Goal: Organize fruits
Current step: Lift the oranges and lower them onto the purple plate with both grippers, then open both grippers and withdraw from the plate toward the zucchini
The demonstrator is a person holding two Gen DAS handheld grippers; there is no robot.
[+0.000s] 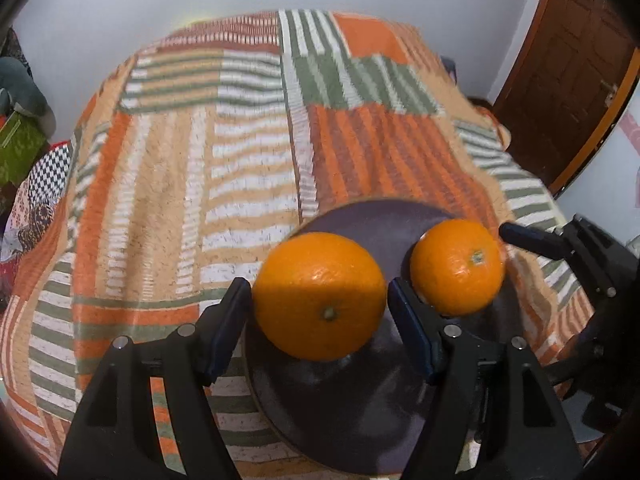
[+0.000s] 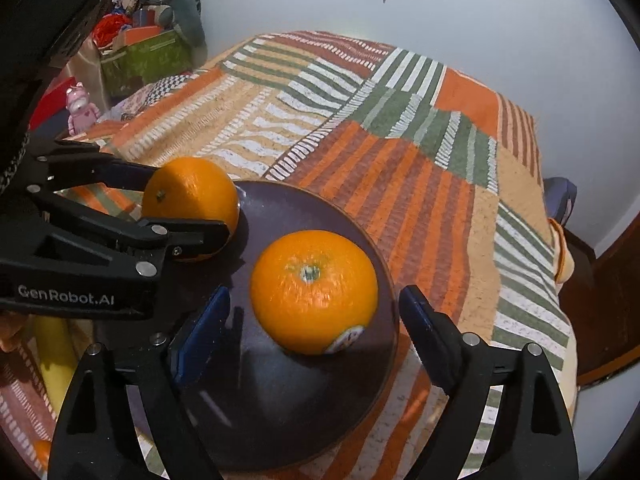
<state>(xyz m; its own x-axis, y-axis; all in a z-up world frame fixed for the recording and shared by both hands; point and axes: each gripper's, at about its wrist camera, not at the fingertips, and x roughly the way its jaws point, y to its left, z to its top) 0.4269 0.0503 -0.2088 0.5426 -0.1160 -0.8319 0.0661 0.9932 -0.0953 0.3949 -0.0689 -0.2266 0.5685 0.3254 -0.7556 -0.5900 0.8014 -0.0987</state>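
A dark round plate lies on the striped bedspread. My left gripper is shut on an orange and holds it at the plate's left edge. A second orange with a sticker rests on the plate. My right gripper is open, its fingers on either side of this orange with gaps between pads and fruit. One right fingertip shows in the left wrist view beside that orange.
The patchwork bedspread covers the whole surface. A yellow banana lies left of the plate. Boxes and a pink toy stand off the far left edge. A wooden door is at the right.
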